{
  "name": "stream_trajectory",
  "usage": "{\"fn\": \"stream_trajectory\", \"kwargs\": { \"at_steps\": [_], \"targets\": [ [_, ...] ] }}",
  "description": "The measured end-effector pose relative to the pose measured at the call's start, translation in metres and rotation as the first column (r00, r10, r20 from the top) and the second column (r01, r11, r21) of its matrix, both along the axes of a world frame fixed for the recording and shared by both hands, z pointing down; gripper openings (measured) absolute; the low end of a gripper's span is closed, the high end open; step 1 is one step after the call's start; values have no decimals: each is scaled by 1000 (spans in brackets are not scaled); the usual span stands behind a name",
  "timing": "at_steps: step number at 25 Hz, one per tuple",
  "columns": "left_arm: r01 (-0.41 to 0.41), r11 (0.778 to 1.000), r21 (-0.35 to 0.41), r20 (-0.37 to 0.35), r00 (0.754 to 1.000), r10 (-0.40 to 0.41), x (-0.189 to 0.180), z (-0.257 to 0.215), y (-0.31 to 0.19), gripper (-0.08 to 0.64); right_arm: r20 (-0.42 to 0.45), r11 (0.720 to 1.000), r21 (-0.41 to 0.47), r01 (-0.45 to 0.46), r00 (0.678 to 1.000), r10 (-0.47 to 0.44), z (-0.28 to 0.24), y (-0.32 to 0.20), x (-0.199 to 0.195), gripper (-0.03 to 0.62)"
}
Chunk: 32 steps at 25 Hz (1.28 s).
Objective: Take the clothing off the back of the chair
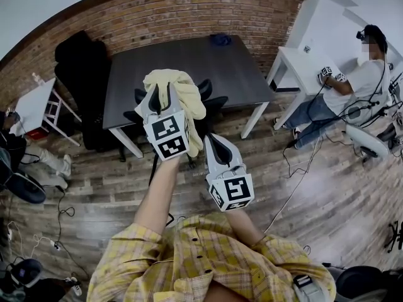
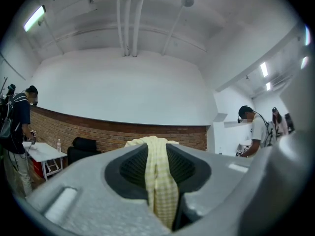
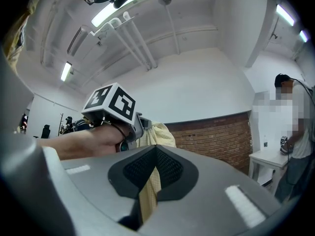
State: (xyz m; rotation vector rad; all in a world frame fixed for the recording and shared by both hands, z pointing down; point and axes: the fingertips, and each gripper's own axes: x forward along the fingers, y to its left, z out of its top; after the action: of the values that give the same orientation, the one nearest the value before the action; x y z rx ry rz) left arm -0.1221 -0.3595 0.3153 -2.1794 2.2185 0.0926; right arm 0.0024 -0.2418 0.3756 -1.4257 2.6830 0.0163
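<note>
Here the left claw (image 1: pixel 162 93) is held up in front of the person, its jaws closed tight on a fold of the yellow garment (image 1: pixel 189 96). In the left gripper view the pale checked cloth runs straight down between the two dark pads and bunches over their tips. The right claw (image 1: pixel 216 142) sits lower and just to the right of the left one, and it too is clamped on the garment: its own view shows a narrow strip of the same cloth pinched between nearly closed jaws, with the left claw's marker cube close ahead. The garment hangs gathered between the two claws, raised above the black chair (image 1: pixel 213 102), whose back shows just behind it in the head view; whether any cloth touches the chair cannot be made out. The chair stands tucked against the dark bench (image 1: pixel 182 61) before a brick wall (image 1: pixel 189 17).
</note>
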Motion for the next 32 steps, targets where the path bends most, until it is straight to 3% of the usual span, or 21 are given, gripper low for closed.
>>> {"fn": "stream_trajectory", "kwargs": {
  "at_steps": [17, 32],
  "targets": [
    [-17, 998, 53, 10, 1000, 16, 4, -27, 45, 113, 0, 1000, 8, 4, 1000, -4, -5, 10, -5, 6],
    [-36, 998, 42, 11, 999, 36, 10, -8, 93, 112, 0, 1000, 29, 10, 1000, -10, -11, 23, -6, 6]
  ]
}}
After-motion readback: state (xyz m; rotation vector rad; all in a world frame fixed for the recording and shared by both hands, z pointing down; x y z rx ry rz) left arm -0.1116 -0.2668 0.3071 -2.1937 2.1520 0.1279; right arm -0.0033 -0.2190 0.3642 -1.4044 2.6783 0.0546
